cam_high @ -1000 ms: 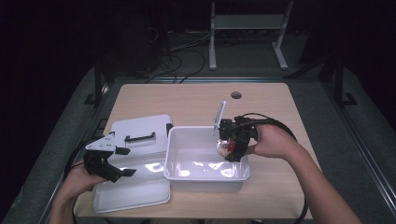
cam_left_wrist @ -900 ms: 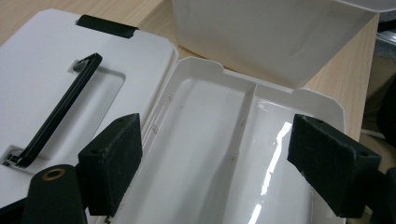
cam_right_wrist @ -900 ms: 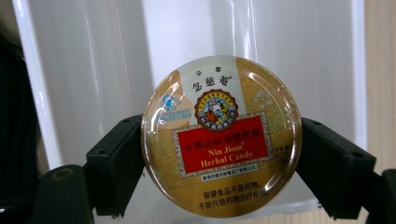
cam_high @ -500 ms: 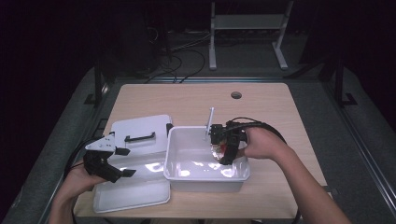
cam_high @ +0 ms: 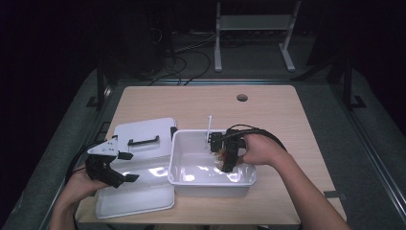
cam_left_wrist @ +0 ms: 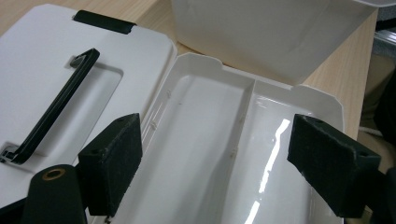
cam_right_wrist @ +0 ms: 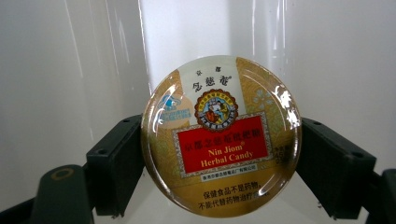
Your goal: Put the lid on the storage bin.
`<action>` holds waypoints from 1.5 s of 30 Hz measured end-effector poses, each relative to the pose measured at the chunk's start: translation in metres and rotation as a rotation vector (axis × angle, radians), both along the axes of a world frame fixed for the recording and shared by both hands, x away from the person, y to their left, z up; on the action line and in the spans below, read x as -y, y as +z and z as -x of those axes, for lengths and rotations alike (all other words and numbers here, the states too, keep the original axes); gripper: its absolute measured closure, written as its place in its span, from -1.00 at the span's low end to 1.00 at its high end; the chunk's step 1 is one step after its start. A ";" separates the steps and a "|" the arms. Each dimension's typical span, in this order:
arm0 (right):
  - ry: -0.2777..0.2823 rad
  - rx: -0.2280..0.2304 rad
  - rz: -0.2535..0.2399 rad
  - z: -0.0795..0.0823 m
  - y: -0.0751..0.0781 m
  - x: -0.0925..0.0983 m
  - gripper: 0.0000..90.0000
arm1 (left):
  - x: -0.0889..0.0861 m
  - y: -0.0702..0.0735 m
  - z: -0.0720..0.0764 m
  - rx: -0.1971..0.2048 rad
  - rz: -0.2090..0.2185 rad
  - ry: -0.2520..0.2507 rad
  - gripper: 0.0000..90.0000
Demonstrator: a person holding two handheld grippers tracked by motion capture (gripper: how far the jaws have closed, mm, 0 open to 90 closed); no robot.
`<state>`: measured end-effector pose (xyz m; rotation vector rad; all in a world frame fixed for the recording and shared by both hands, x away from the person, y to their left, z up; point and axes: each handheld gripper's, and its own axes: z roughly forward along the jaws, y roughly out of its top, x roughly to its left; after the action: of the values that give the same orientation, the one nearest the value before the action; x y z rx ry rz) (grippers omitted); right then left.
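Observation:
A round gold candy tin (cam_right_wrist: 222, 135) with a red label reading "Nin Jiom Herbal Candy" is clamped between the two black pads (cam_right_wrist: 116, 163) of my right gripper (cam_right_wrist: 222, 168). In the high view the right gripper (cam_high: 225, 160) reaches down inside a white plastic bin (cam_high: 210, 191) at the table's middle front, and the tin is mostly hidden there. My left gripper (cam_high: 128, 166) is open above a shallow white tray (cam_high: 139, 199) left of the bin. Its jaws (cam_left_wrist: 219, 163) stand wide apart with nothing between them.
A white lid with a black handle (cam_high: 143, 134) lies behind the divided tray (cam_left_wrist: 210, 116), beside the bin's left wall (cam_left_wrist: 261, 32). A thin white rod (cam_high: 209, 127) sticks up at the bin's far rim. The wooden table (cam_high: 287, 120) has a round hole (cam_high: 242, 97) at the back.
My right gripper has moved left and lower into the white bin, with the tin in it. The left gripper has stayed over the tray.

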<state>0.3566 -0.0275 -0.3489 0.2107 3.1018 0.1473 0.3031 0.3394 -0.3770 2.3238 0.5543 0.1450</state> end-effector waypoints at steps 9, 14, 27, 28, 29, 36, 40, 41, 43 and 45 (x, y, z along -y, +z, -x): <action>-0.012 -0.020 0.006 -0.003 -0.009 -0.003 -0.56 | 0.000 0.000 0.000 -0.001 0.001 0.001 -0.62; -0.015 -0.026 0.015 -0.003 -0.013 -0.003 -0.56 | 0.000 0.000 0.000 -0.001 0.001 0.000 -0.62; -0.040 -0.020 -0.022 -0.004 -0.012 -0.002 -0.61 | -0.001 0.000 0.000 -0.001 -0.001 -0.001 -0.62; -0.040 -0.020 -0.030 -0.005 -0.010 -0.002 -0.60 | -0.001 0.000 0.000 -0.002 0.000 -0.001 -0.62; -0.041 -0.019 -0.038 -0.004 -0.009 -0.001 -0.57 | 0.000 0.000 0.001 -0.001 0.000 -0.001 -0.62; -0.049 -0.005 -0.093 -0.002 0.006 0.007 -0.54 | -0.001 0.001 0.001 0.001 -0.002 -0.002 -0.62; -0.059 0.006 -0.118 0.000 0.016 0.014 -0.53 | 0.000 0.001 0.001 0.002 -0.001 -0.005 -0.62; -0.060 0.010 -0.125 0.000 0.018 0.016 -0.53 | 0.000 0.001 0.001 0.000 -0.003 -0.005 -0.62; -0.067 0.020 -0.136 0.001 0.023 0.020 -0.53 | 0.000 0.001 0.001 0.000 -0.002 -0.005 -0.62; -0.069 0.027 -0.149 0.002 0.027 0.023 -0.52 | 0.000 0.001 0.001 0.000 -0.003 -0.005 -0.62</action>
<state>0.3543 -0.0505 -0.3216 0.3162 3.0530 0.3770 0.3023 0.3389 -0.3763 2.3279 0.5487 0.1438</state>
